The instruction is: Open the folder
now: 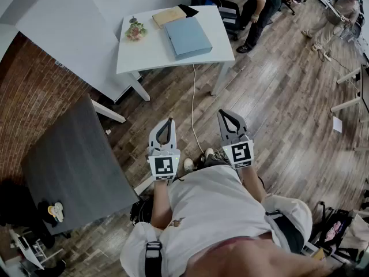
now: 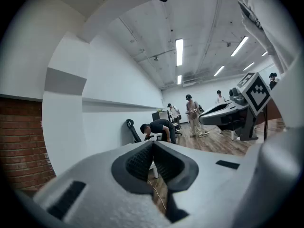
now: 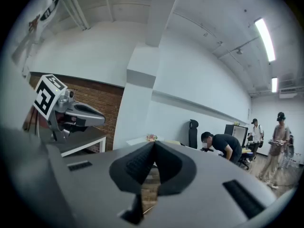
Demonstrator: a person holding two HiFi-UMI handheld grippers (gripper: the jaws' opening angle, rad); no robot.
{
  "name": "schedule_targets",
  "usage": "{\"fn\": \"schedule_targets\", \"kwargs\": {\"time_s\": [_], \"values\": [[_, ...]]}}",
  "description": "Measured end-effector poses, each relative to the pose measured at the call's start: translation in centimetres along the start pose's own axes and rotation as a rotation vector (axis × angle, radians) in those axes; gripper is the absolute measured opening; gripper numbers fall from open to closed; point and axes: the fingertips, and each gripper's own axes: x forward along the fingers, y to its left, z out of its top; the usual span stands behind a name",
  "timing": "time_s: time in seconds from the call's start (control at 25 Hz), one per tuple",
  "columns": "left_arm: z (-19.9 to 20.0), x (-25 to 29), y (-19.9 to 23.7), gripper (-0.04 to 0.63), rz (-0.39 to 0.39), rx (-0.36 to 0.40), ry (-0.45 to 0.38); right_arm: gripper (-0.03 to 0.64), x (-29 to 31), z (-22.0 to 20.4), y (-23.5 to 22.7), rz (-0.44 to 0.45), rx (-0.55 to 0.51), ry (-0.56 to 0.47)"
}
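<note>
Holding level over the floor, our left gripper [image 1: 169,120] and right gripper [image 1: 222,113] both show jaws pressed together with nothing between them. Well ahead, the folder [image 1: 187,37] lies flat and closed on the table [image 1: 147,53]. We judge it light, stiff-covered and smooth, best lifted by the free edge of its cover. Its long axis runs away from us, slanting slightly left. We cannot tell which side is the spine.

Wood-plank floor [image 1: 277,97], brick wall [image 1: 29,91], white table [image 1: 147,53], dark grey table [image 1: 75,166] — ceiling strip lights [image 2: 179,51] lit.
</note>
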Motion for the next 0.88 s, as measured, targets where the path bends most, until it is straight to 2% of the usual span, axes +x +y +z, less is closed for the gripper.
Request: {"fn": "schedule_targets", "kwargs": {"time_s": [0.24, 0.56, 0.64, 0.88], "values": [[-0.1, -2.0, 1.1, 0.005, -0.017, -0.003, -0.004, 0.005, -0.8, 0.9, 1.8, -0.028, 0.019, -0.023], [-0.5, -1.1, 2.0, 0.016, -0.010, 0.000, -0.010, 0.019, 0.2, 0.8, 1.9, -0.062, 0.045, -0.065], [-0.8, -0.3, 2.5, 0.089, -0.001, -0.004, -0.004, 0.068, 1.0, 0.5, 1.6, -0.063, 0.044, -0.056], [-1.8, 2.6, 4.6, 0.224, 0.032, -0.033, 0.021, 0.209, 4.3, -0.4, -0.1, -0.058, 0.058, -0.025]]}}
